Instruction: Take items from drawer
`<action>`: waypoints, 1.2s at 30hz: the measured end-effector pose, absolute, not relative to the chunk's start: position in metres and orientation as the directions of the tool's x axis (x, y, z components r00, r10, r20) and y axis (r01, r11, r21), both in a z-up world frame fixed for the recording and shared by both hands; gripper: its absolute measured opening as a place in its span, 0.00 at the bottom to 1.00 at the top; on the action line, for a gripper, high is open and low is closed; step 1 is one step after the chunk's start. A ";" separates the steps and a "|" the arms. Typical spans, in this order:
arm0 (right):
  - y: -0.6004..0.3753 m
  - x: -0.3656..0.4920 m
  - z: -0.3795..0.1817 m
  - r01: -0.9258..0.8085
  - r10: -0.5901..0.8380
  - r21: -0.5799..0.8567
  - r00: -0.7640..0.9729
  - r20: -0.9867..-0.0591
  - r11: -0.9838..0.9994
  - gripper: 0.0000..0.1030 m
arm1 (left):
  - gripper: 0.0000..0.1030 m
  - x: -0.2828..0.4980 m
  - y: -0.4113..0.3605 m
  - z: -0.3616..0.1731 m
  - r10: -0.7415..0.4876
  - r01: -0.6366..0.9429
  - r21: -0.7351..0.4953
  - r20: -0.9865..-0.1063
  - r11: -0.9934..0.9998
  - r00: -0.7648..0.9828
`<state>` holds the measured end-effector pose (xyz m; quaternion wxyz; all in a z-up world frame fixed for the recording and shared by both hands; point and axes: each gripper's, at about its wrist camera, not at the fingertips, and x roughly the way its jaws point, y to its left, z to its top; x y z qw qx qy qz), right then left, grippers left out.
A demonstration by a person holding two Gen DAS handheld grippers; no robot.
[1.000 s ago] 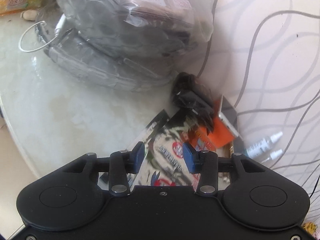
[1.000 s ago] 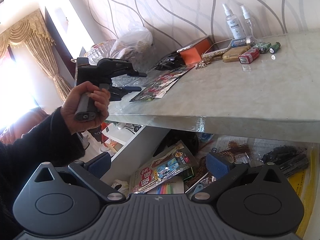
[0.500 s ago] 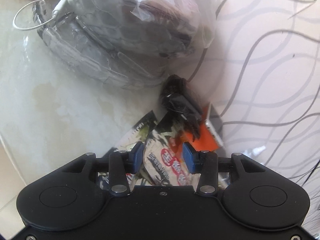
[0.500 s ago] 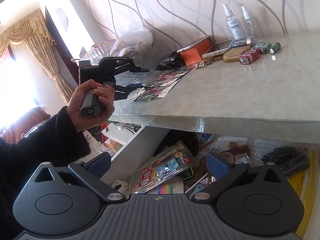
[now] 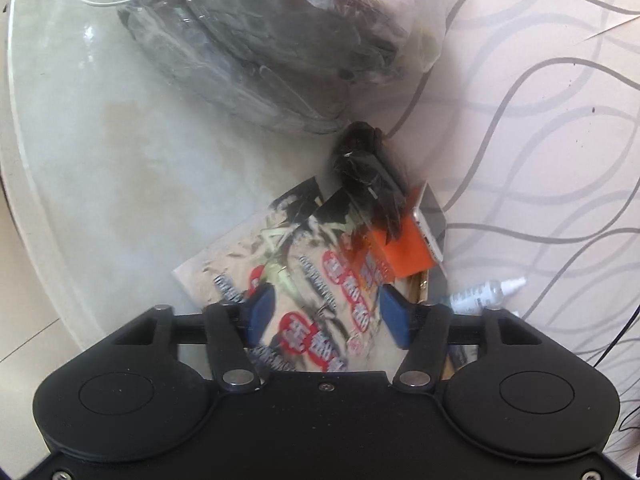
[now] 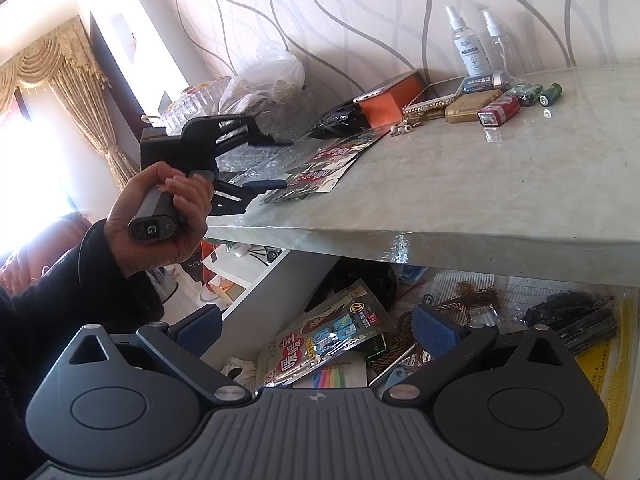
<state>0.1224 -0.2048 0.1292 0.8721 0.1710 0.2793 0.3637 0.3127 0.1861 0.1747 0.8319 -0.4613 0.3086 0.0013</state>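
A printed snack packet [image 5: 312,280] with red labels lies flat on the marble tabletop [image 5: 120,168], over another like it. My left gripper [image 5: 326,316] is just above it. Its jaws are opening, the packet sits between the blue pads, and neither pad presses on it. In the right wrist view a hand holds that left gripper [image 6: 282,164] at the table's left edge, over the same packet [image 6: 320,172]. My right gripper [image 6: 318,328] stands open over the open drawer [image 6: 264,296], holding nothing. Below it lies a colourful packet [image 6: 332,344].
A black foil bag [image 5: 368,176], an orange box [image 5: 404,248] and a clear plastic bag [image 5: 280,40] crowd the wall side. Spray bottles [image 6: 468,44], batteries [image 6: 528,94] and small boxes stand further right. The drawer also holds a brown tassel [image 6: 476,300] and dark items [image 6: 572,312].
The left gripper's jaws have widened and let go of the packet, which now rests on the table. That gripper also rolled a little. The right gripper has not moved.
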 end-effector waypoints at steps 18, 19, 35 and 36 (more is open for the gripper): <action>-0.206 0.123 0.130 -0.540 0.726 0.497 0.592 -0.349 0.680 1.00 | 0.07 0.331 0.188 0.164 -0.286 -0.235 -0.790 -0.456 0.566 0.843; -0.206 0.123 0.130 -0.539 0.725 0.497 0.593 -0.349 0.680 1.00 | 0.07 0.328 0.188 0.167 -0.284 -0.227 -0.786 -0.452 0.575 0.846; -0.205 0.123 0.129 -0.538 0.726 0.498 0.588 -0.355 0.680 1.00 | 0.11 0.288 0.207 0.166 -0.306 -0.294 -0.748 -0.550 0.595 0.777; -0.205 0.123 0.129 -0.539 0.727 0.498 0.587 -0.356 0.680 1.00 | 0.13 0.288 0.207 0.169 -0.290 -0.299 -0.729 -0.562 0.615 0.774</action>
